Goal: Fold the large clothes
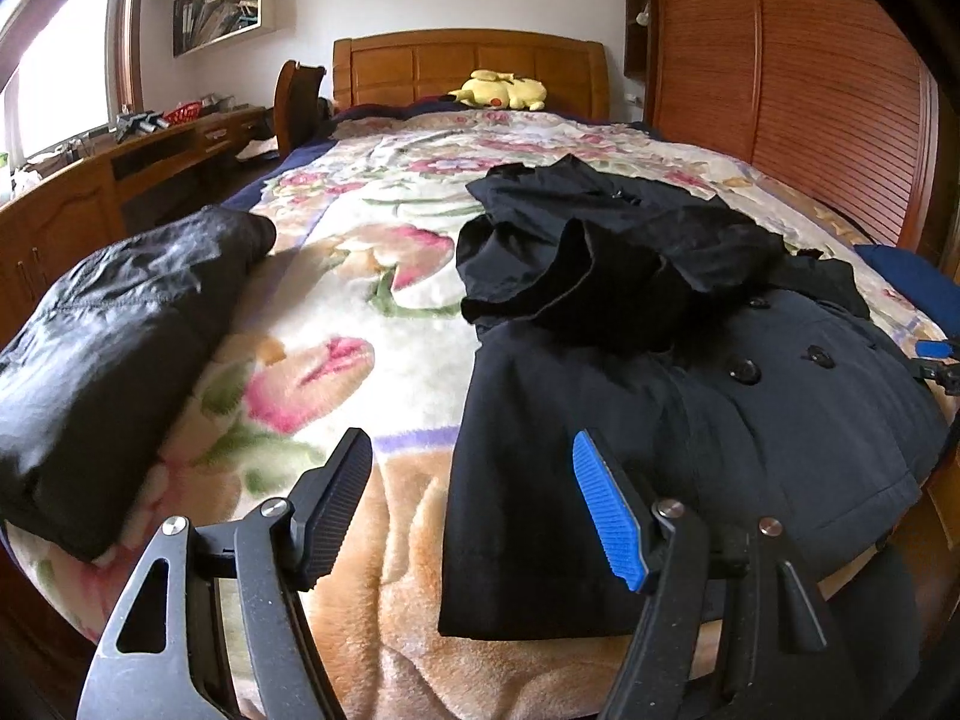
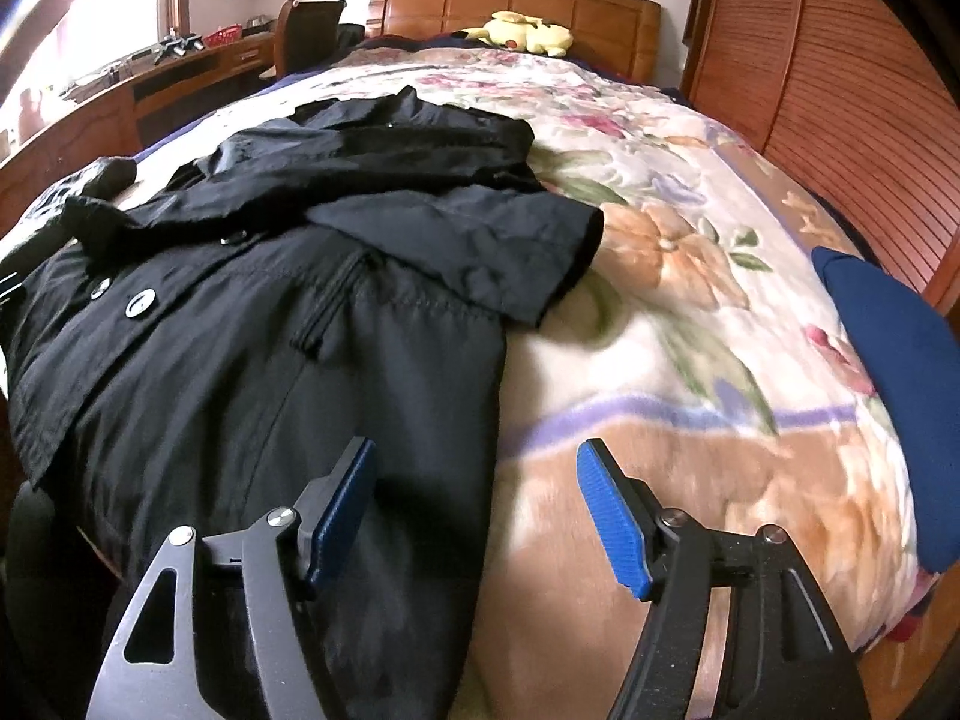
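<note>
The black double-breasted button coat [image 1: 690, 408] lies spread on the bed with the floral fleece blanket [image 1: 360, 312], its hem toward the cameras and its sleeves already folded across the chest. The left gripper [image 1: 471, 510] hovers over the coat's left hem edge, fingers wide and holding nothing. The right gripper [image 2: 477, 516] hovers at the opposite hem edge, fingers likewise wide and empty.

Risks, as judged: the sleeves are bunched loosely near the collar, so lifting the hem to fold it upward could shift them and leave a lumpy, uneven fold. The fabric looks thin and slippery; a pinch taking only the top layer would drag the front panel off the back. The plush blanket may also be caught in the fingers along with the hem.

Surroundings: a folded dark grey garment [image 1: 102, 336] sits well apart on the left. A blue cloth [image 2: 894, 396] lies at the right bed edge. A yellow plush toy [image 1: 504, 90] rests by the wooden headboard. Nothing obstructs the fold path.
</note>
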`<state>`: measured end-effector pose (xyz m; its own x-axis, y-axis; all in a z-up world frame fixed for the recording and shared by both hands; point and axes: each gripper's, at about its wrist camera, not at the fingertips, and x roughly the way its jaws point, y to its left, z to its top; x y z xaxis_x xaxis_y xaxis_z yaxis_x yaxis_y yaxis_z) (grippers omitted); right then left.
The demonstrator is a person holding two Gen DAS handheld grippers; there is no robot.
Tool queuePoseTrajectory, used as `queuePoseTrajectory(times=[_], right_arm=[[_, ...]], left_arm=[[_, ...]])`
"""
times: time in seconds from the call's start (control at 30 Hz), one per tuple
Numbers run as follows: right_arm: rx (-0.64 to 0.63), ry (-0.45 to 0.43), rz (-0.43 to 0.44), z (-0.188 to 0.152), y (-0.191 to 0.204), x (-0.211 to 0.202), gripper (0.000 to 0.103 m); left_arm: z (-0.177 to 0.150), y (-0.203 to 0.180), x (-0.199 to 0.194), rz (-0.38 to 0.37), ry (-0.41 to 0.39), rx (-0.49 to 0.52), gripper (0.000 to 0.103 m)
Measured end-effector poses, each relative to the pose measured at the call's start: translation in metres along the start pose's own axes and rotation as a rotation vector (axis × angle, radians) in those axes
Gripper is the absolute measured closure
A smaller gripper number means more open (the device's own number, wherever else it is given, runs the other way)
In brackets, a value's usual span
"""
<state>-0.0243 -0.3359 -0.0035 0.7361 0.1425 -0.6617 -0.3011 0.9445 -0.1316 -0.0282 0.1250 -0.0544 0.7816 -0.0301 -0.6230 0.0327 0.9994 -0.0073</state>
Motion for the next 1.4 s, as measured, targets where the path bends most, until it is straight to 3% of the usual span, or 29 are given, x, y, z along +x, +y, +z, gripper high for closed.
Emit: queuePoseTrajectory(times=[0.3, 0.5, 0.6, 0.63, 0.73, 0.8, 0.87, 1.4], right_arm=[[0.015, 0.009, 0.053, -0.014, 0.002, -0.005, 0.032], [-0.013, 0.020, 0.137, -0.020, 0.016, -0.008, 0.032], [-0.033, 0.021, 0.137, -0.020, 0.025, -0.002, 0.034], [-0.034, 0.018, 0.143, -0.019, 0.026, -0.001, 0.037], [-0.040, 0.003, 0.175, -0.017, 0.027, -0.003, 0.062], [-0.051, -0.005, 0.163, -0.015, 0.026, -0.004, 0.084], [-0.047, -0.019, 0.170, -0.011, 0.024, -0.008, 0.094], [-0.053, -0.342, 0.187, 0.013, 0.012, -0.139, 0.098]], left_arm=[[-0.012, -0.001, 0.002, -0.021, 0.016, -0.015, 0.032], [-0.015, -0.002, 0.001, -0.055, 0.012, -0.021, 0.046], [-0.015, -0.004, -0.001, -0.081, 0.015, -0.022, 0.064], [-0.014, -0.004, -0.002, -0.091, 0.014, -0.021, 0.079], [-0.012, -0.007, -0.012, -0.129, 0.010, -0.012, 0.096], [-0.008, -0.012, -0.021, -0.137, -0.009, 0.001, 0.097], [-0.002, -0.015, -0.032, -0.142, -0.037, 0.010, 0.097], [0.042, -0.029, -0.161, -0.150, -0.332, 0.054, 0.098]])
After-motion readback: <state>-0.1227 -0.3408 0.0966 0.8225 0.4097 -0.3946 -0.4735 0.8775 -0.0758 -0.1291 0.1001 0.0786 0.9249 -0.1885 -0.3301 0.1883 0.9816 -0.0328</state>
